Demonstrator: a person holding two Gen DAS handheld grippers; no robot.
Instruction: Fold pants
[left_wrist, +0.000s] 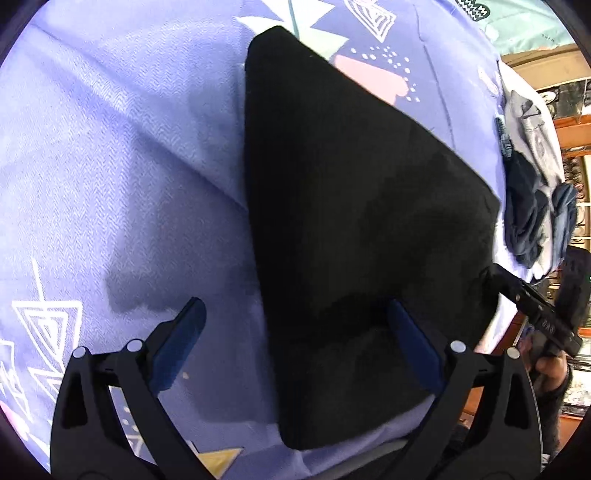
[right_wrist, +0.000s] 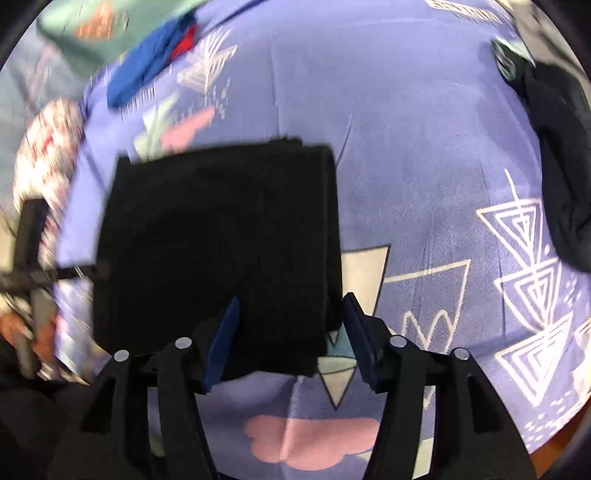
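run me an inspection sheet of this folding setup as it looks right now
surface: purple patterned bedsheet, creased
job's things: black pants folded into a compact block, lying flat
clutter: dark blue clothes pile near the sheet's edge; blue garment and teal item at the far side
grippers: left tool open, one finger over the pants; right tool open, straddling the pants' near corner
cables: nothing seen
surroundings: wooden shelving, blurred

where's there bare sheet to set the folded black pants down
Open purple patterned bedsheet lies right of the folded black pants, up to the dark clothes heap. More bare sheet sits left of the pants in the left wrist view. Crowded: the blue and teal garments.
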